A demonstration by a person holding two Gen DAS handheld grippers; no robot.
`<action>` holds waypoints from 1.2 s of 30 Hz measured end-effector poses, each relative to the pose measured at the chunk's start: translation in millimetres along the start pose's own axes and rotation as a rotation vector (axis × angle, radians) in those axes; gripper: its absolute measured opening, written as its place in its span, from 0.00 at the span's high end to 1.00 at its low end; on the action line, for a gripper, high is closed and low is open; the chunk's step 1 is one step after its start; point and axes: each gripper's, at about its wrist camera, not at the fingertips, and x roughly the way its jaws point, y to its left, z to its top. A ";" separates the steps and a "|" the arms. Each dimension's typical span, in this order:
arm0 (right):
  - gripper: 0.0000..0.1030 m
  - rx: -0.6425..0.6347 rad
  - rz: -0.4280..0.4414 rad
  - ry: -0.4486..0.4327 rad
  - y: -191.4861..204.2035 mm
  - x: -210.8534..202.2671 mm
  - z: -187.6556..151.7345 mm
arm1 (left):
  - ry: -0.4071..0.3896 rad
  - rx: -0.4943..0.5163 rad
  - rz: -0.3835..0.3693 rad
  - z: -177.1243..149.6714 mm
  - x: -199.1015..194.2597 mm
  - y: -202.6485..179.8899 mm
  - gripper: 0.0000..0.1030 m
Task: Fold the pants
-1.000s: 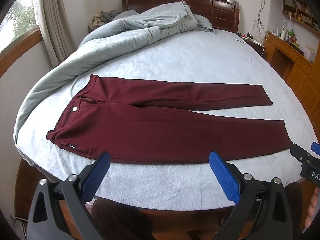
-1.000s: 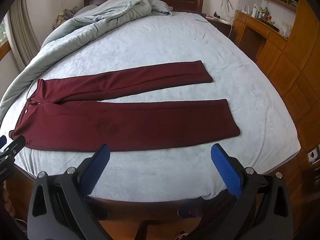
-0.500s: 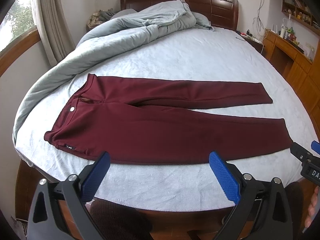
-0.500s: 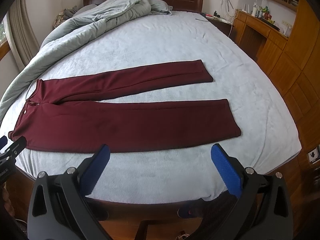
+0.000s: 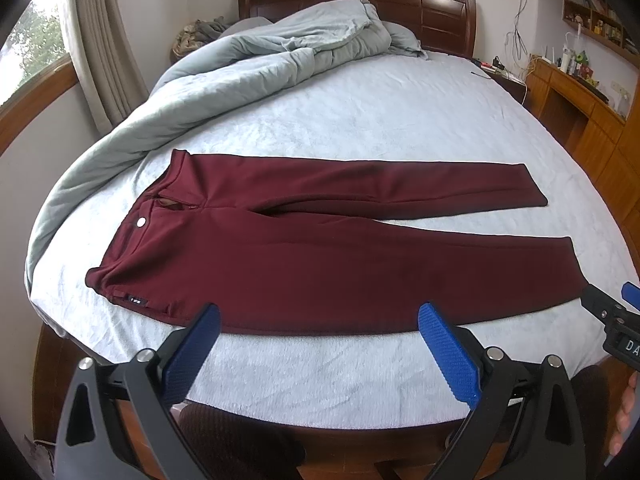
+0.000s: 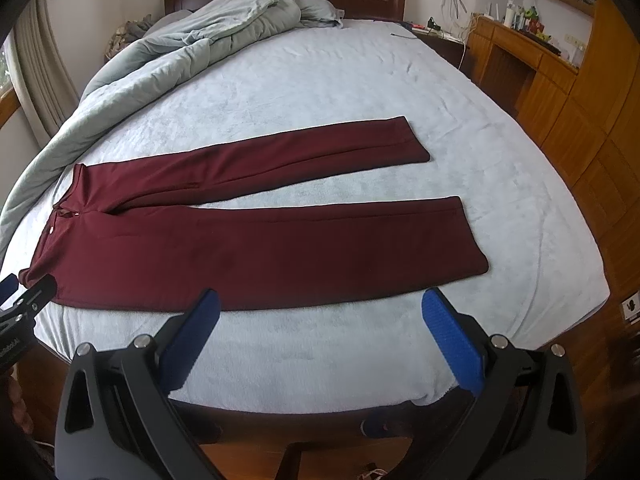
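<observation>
While the maroon pants [image 5: 320, 248] are lying flat, legs apart, on the bed [image 5: 360, 120], nothing is being gripped: left gripper [image 5: 318, 320] and right gripper [image 6: 320, 308] are being held spread, unladen. Fold unstarted; near leg likely needs pinching first.

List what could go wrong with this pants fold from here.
1. The pants lie with legs splayed apart, so the hems may not line up once one leg is laid over the other.
2. Both the left gripper and right gripper are open, off the fabric; a pinch might catch the fuzzy bedsheet too.
</observation>
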 end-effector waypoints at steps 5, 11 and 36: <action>0.02 0.008 0.013 0.010 -1.6 7.4 2.7 | 0.006 0.003 0.000 4.8 6.5 -1.9 0.04; 0.02 0.010 0.022 0.016 -3.9 17.0 7.2 | 0.015 0.010 0.003 7.2 13.5 -4.9 0.04; 0.03 -0.054 0.061 0.212 -168.6 325.2 252.9 | 0.143 0.000 -0.212 167.6 226.1 -58.0 0.04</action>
